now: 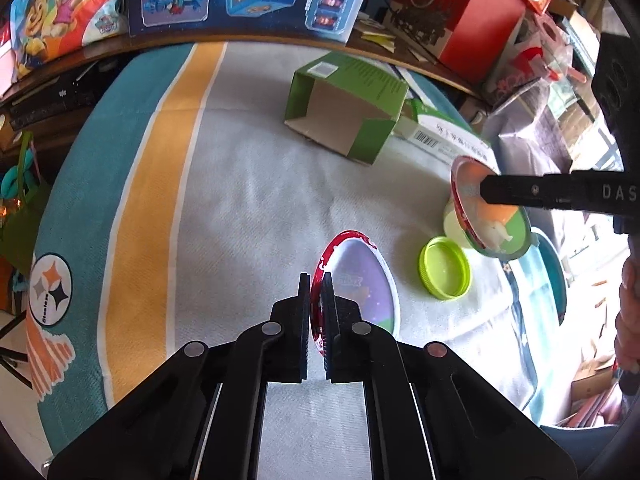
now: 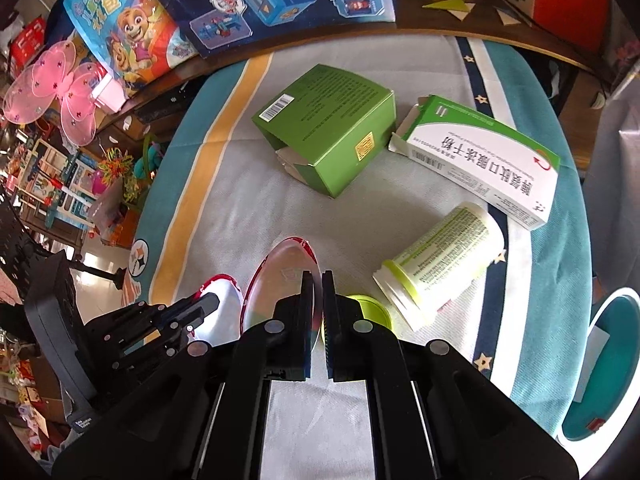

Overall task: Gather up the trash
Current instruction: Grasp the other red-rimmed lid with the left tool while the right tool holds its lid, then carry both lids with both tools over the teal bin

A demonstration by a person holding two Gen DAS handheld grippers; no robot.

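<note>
Grippers first: the left gripper [image 1: 316,280] is clenched on the red rim of an egg-shaped plastic shell half with a pale purple face [image 1: 362,284], the thin edge pinched between its pads so the piece stands on edge rather than lying flat on the cloth. The right gripper [image 2: 317,280] is likewise clamped on a second egg-shaped shell half, clear with a red rim [image 2: 280,276]; in the left wrist view that piece [image 1: 490,208] shows an orange and green printed inside and hangs tilted from the fingertip. Pinching the rim looks deliberate, since a thin domed shell gives little else to grip.

Both halves sit low over the striped teal, yellow and white cloth [image 1: 160,184] that covers the desk, close to one another, probably so they can go out together.

Just beside the right gripper lies a round lime-green screw lid [image 1: 444,268], and next to it its white pill bottle with green label [image 2: 440,260], on its side and open. Farther off lie an empty green cardboard box [image 2: 332,136], open at the end, and a white and green medicine carton [image 2: 488,160] with its flap torn, the two nearly touching. These remain to collect.

A teal round bin with a white rim [image 2: 600,364] stands past the cloth's right edge, the likely destination.
</note>
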